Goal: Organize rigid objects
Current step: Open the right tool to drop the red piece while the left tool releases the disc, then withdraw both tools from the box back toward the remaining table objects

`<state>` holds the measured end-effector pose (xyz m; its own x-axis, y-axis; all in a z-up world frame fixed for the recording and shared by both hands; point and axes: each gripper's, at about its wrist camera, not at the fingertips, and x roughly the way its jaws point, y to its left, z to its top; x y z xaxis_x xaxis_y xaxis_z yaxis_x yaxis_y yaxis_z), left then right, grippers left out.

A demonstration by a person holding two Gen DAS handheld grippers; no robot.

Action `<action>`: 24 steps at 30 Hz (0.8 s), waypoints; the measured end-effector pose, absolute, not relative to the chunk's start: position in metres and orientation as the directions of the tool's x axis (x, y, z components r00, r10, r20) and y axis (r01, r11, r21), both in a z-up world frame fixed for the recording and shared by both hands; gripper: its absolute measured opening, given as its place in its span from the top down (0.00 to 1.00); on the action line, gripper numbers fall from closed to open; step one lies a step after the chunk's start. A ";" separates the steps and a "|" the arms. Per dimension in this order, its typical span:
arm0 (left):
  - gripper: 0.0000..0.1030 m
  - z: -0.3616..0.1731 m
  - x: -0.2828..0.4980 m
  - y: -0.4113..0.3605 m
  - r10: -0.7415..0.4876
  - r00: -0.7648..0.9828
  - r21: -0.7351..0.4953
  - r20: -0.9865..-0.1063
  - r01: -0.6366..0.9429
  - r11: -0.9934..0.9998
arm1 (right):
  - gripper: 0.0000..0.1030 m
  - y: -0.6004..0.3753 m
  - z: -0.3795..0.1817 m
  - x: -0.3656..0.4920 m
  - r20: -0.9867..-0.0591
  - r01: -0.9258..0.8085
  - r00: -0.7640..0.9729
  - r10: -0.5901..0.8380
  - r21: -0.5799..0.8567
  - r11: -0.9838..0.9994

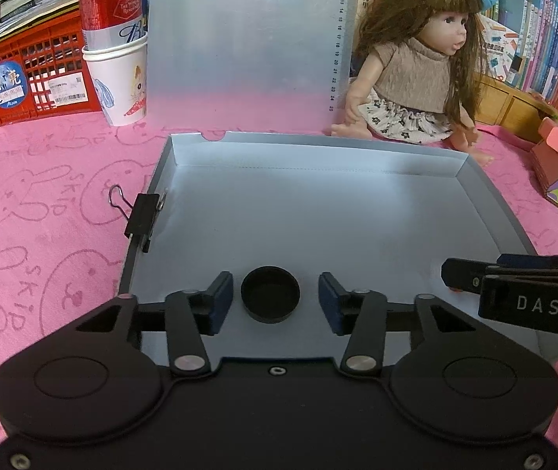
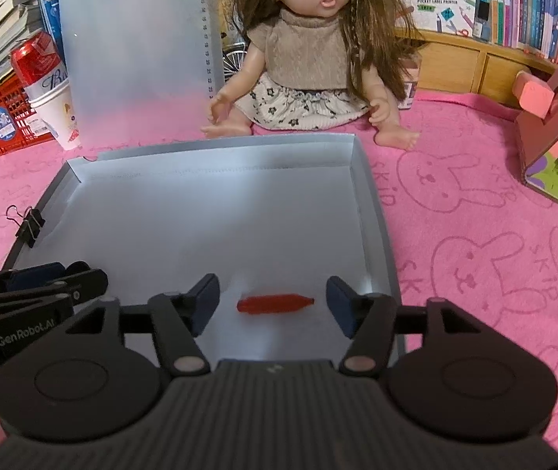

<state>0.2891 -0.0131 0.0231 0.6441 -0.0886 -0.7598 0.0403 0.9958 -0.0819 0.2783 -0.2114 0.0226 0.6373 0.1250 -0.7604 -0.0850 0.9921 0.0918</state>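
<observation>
A shallow grey tray point(image 1: 486, 203) lies on the pink cloth; it also shows in the right wrist view point(image 2: 373, 203). A black round cap point(image 1: 270, 298) rests on the tray floor between the open fingers of my left gripper point(image 1: 275, 301), apart from both pads. A small red bottle-shaped piece point(image 2: 275, 304) lies on its side on the tray floor between the open fingers of my right gripper point(image 2: 273, 303), untouched. The right gripper shows at the right edge of the left wrist view point(image 1: 451, 274), the left gripper at the left edge of the right wrist view point(image 2: 91, 278).
A black binder clip point(image 1: 142, 217) is clamped on the tray's left wall. A doll point(image 1: 416, 66) sits behind the tray. A translucent sheet point(image 1: 240, 39) stands upright at the back. A paper cup holding a red can point(image 1: 118, 74) and a red crate point(image 1: 24, 74) stand left. A cardboard toy house point(image 2: 553, 117) stands right.
</observation>
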 end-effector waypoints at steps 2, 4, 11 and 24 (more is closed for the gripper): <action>0.45 0.024 0.288 -0.013 -0.090 0.642 -0.084 -0.762 0.041 0.996 | 0.18 -0.211 0.025 0.276 -0.754 -0.094 0.645 0.127 0.086 0.992; 0.40 0.025 0.286 -0.012 -0.096 0.643 -0.091 -0.760 0.040 0.995 | 0.16 -0.210 0.027 0.273 -0.748 -0.100 0.652 0.125 0.079 0.992; 0.26 0.039 0.275 -0.009 -0.120 0.665 -0.114 -0.737 0.052 0.992 | 0.13 -0.207 0.037 0.265 -0.732 -0.122 0.670 0.127 0.060 0.991; 0.23 0.055 0.253 -0.001 -0.109 0.707 -0.101 -0.699 0.053 0.993 | 0.07 -0.211 0.051 0.246 -0.692 -0.123 0.712 0.120 0.045 0.991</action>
<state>0.2528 -0.0009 0.0552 0.7070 -0.1087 -0.6988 0.0528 0.9935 -0.1011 0.2460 -0.2110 0.0514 0.7119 0.1196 -0.6920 -0.1225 0.9914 0.0453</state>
